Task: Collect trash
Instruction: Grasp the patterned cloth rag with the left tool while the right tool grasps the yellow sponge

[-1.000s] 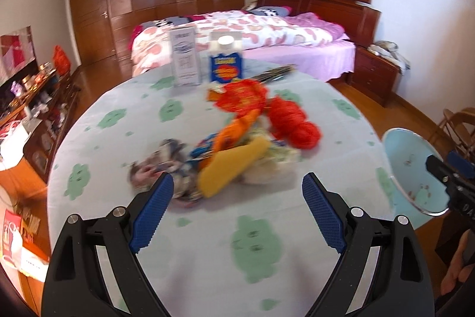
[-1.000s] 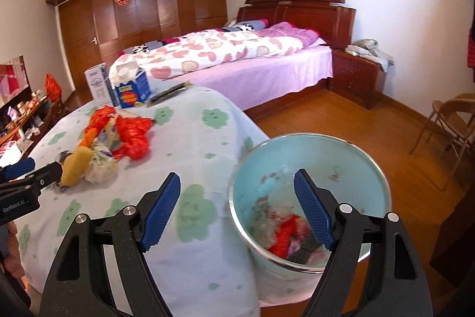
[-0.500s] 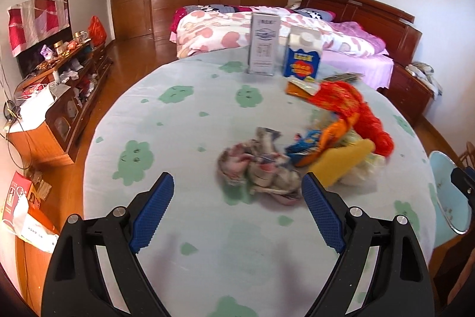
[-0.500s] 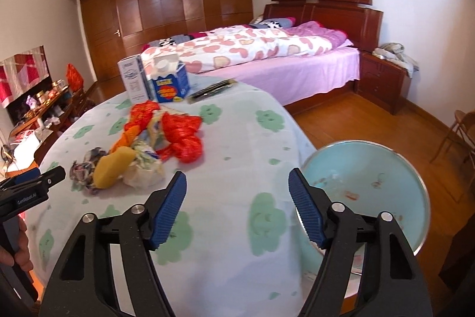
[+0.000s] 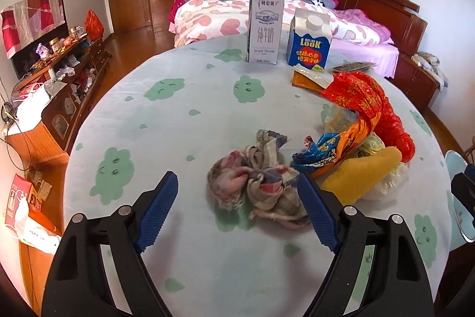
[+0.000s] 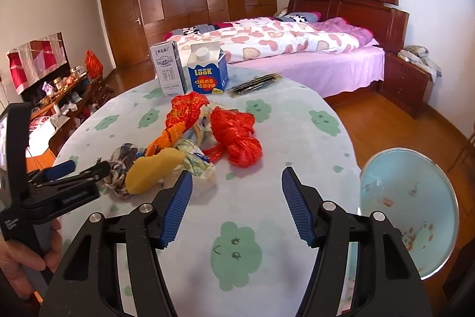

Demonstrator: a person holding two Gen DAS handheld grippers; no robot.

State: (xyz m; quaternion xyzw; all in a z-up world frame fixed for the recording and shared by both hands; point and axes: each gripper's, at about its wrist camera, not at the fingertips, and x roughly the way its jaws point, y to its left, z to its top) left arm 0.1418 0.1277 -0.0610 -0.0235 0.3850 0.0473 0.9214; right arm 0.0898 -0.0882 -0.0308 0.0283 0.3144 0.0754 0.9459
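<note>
Left gripper (image 5: 237, 210): its fingers (image 5: 158, 211) stand apart with nothing pressed between them and have just been closing a little; they hang low over the counter (image 5: 166, 121), the crumpled rag just ahead, its near edge beside the right-hand finger.
Right gripper (image 6: 234, 205): fingers apart, empty, just been closing; only bare cloth between them.
Crumpled rag (image 5: 258, 180): a faded checked wad at the near end of the trash heap; no clear long axis.
Yellow piece (image 5: 360, 176): just right of the rag, long axis slanting from near-left up to far-right in the left wrist view.
Blue and orange wrapper (image 5: 329, 149): twisted, behind the rag, running toward the far right.
Red plastic bag (image 5: 368, 100): bunched, farthest part of the heap, stretched roughly near to far.
Pail (image 6: 412, 210): pale blue, off the counter's right edge, mouth facing up.
Grey milk carton (image 5: 265, 31): upright near the far edge.
Blue carton (image 5: 308, 45): upright, just right of the grey one.
Bed (image 6: 297, 49): beyond the counter.
</note>
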